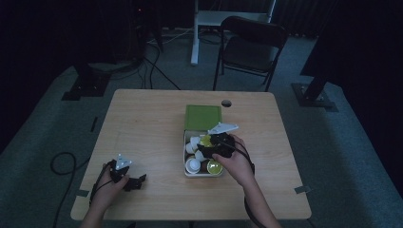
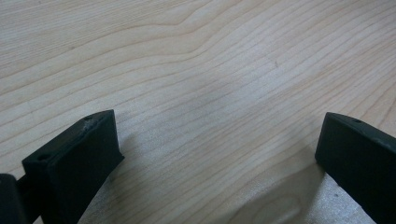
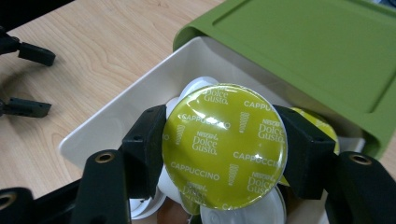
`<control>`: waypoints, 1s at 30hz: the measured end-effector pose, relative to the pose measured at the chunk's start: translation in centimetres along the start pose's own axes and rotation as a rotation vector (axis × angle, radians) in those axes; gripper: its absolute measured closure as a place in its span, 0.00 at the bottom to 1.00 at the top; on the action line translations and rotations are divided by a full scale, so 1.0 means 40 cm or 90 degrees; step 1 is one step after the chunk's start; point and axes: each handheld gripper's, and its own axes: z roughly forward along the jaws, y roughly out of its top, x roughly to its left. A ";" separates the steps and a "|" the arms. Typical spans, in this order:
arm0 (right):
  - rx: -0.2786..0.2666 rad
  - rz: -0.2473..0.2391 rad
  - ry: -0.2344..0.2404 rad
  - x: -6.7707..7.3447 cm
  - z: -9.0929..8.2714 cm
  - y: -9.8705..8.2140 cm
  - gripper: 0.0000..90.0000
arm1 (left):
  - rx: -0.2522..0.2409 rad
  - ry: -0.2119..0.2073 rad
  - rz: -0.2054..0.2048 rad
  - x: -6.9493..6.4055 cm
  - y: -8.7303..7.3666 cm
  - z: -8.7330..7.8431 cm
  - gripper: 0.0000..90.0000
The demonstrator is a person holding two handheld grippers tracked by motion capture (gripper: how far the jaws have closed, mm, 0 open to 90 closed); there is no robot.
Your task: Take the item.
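**Green capsule gripped over the white box**

Near the table's (image 1: 142,114) front-left corner, the left gripper (image 1: 138,182) rests low on the wood in the person's left hand (image 1: 110,187). In its own view its black jaws stand wide apart with bare table between them, holding nothing.

Farther in and to the right, the right gripper (image 3: 224,151) sits over the white box (image 3: 109,126), its jaws pressed against opposite sides of a green Dolce Gusto capsule (image 3: 224,144) (the foil lid reads "Cappuccino"). The capsule is at the top of the box, lid toward the camera, over other capsules (image 1: 194,164), white-lidded and green ones.

The box's green lid (image 1: 203,117) lies flat just beyond, touching the box's far edge. Past the table stands a dark folding chair (image 1: 249,47).
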 end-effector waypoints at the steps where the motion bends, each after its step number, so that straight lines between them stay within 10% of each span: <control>1: -0.003 -0.001 0.000 -0.001 -0.005 0.001 0.43 | 0.000 0.000 0.000 0.000 0.000 0.000 0.00; 30: -0.049 0.045 -0.067 -0.101 -0.129 -0.052 0.43 | 0.000 0.000 0.000 0.000 0.000 0.000 0.00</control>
